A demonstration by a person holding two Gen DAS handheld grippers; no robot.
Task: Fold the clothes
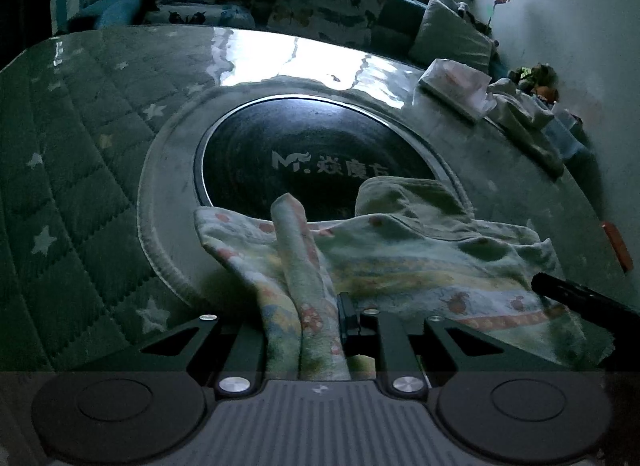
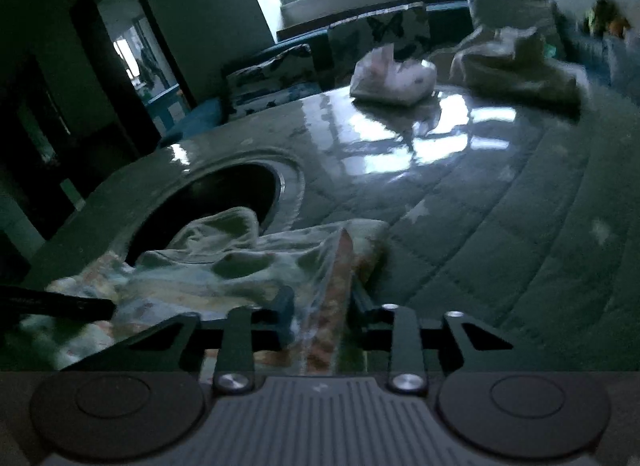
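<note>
One marking reads, in the left wrist view: a pale logo printed on the dark round plate (image 1: 316, 157) set into the table top. It starts with a stylised "M" with a curled flourish, followed by a row of Chinese characters; the last character is partly cut off by the crumpled cloth (image 1: 404, 201) lying over the plate's near edge. In the right wrist view the plate (image 2: 224, 201) is too dark for any print to show.

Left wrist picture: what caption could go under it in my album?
Left tongs pinch a raised fold of the patterned cloth lying over the table's dark round plate.
</note>
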